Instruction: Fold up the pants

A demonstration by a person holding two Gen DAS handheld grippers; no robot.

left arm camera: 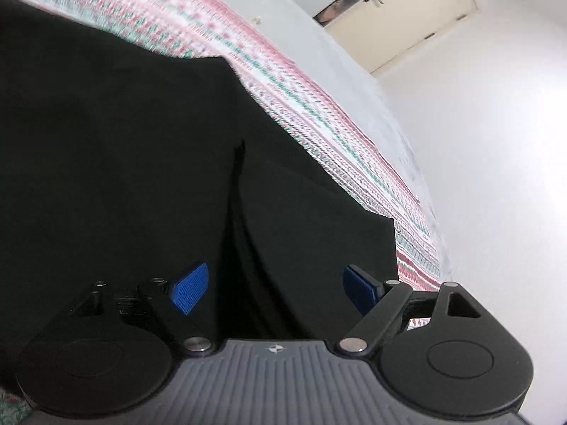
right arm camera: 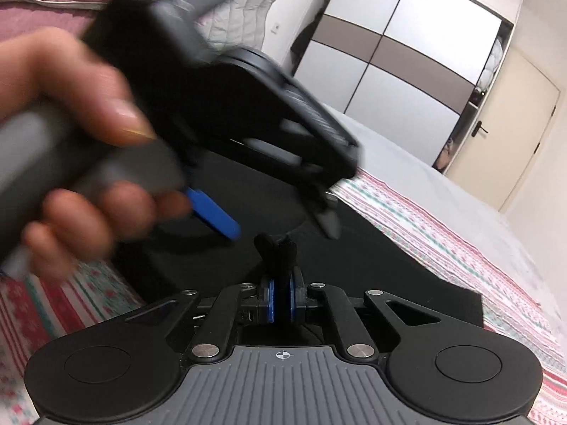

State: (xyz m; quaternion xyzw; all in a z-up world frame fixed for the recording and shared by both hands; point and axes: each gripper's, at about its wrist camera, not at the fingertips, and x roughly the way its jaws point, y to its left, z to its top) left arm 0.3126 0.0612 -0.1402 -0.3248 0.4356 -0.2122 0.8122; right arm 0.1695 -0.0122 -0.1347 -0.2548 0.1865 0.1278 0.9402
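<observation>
The black pants (left arm camera: 124,163) lie spread on a patterned bed cover and fill most of the left wrist view; they also show in the right wrist view (right arm camera: 372,265). My left gripper (left arm camera: 274,288) is open just above the pants, its blue pads (left arm camera: 189,288) wide apart with a dark crease of the cloth running between them. My right gripper (right arm camera: 280,301) is shut on a bunched fold of the pants that sticks up between its pads. The left gripper also shows, blurred and held by a hand, in the right wrist view (right arm camera: 276,223).
The bed cover (left arm camera: 283,71) has red, green and white stripes over a grey sheet (right arm camera: 407,156). A white wall (left arm camera: 478,141) runs along the bed. A wardrobe (right arm camera: 400,53) and a cream door (right arm camera: 514,134) stand beyond the bed.
</observation>
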